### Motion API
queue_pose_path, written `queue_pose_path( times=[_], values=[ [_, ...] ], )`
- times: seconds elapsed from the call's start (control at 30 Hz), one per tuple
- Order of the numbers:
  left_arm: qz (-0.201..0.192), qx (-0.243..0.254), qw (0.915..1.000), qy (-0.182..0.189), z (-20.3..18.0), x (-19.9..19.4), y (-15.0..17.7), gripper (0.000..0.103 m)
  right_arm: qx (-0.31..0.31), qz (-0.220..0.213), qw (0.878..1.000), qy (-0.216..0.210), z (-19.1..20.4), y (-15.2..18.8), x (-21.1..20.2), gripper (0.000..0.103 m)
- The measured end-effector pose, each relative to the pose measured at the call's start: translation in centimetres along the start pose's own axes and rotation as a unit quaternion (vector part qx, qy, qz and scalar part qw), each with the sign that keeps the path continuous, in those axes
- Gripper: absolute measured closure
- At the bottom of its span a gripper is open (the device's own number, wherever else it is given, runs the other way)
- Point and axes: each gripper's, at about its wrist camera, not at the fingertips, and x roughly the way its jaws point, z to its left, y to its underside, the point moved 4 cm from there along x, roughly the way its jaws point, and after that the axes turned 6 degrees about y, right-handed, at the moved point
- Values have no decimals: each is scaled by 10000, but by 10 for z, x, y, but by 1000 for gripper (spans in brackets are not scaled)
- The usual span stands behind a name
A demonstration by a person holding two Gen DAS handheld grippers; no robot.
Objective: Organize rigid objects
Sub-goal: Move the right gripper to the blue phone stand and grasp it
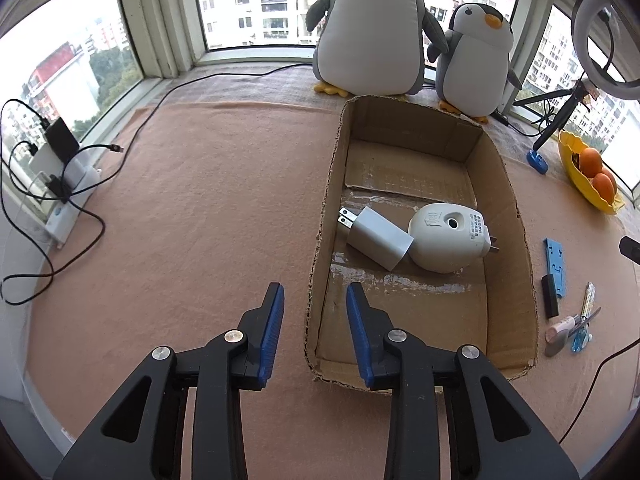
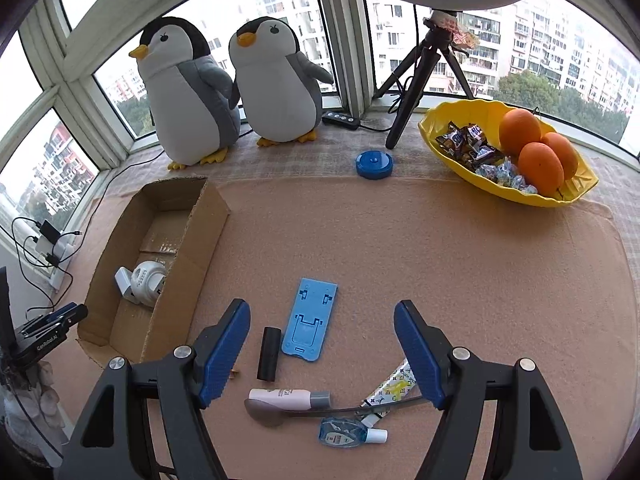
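Observation:
An open cardboard box [image 1: 508, 184] lies on the pink cloth and holds a white plug adapter [image 1: 376, 238] and a round white plug-in device [image 1: 448, 238]. My left gripper [image 1: 315, 300] is open and empty, over the box's near left wall. The box also shows in the right wrist view [image 2: 200, 240]. My right gripper [image 2: 322, 320] is open and empty above a blue phone stand [image 2: 309, 322], a black cylinder [image 2: 269, 354], a pink tube [image 2: 286, 399], a spoon [image 2: 272, 412], a small blue bottle [image 2: 344, 433] and a patterned stick [image 2: 394, 386].
Two penguin plush toys [image 2: 192, 92] stand at the window. A yellow bowl [image 2: 444, 144] holds oranges and sweets. A blue round disc [image 2: 374, 164] and a tripod [image 2: 416, 80] with a ring light stand at the back. Chargers and cables [image 1: 60, 168] lie at the left.

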Motion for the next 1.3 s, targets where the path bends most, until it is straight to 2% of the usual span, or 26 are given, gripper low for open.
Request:
queue_pose_path(
  times=[0.23,0.33,0.47,0.77,0.97,1.17,1.23,1.3],
  values=[
    [-126,30,9999,37,-8,-21,6,72,23,531,9985,-102,-3,1,31,32],
    [-158,4,9998,72,-10,-27,9,72,-25,830,9965,-97,5,3,47,38],
    [-186,-47,9998,82,-11,-32,12,72,-52,1178,9930,-81,15,4,68,39],
    [-258,-149,9995,45,-8,-41,18,72,49,1778,9839,177,25,2,108,41],
    [-266,-233,9994,18,-3,-41,19,72,-136,1977,9792,426,29,3,123,49],
    [-258,-219,9994,20,-1,-40,19,72,-775,1929,9754,735,43,7,124,57],
    [-261,-222,9994,20,0,-40,19,72,-851,1917,9750,731,41,8,122,67],
    [-254,-240,9994,9,1,-39,19,72,-796,1927,9758,658,36,10,120,69]
  ],
)
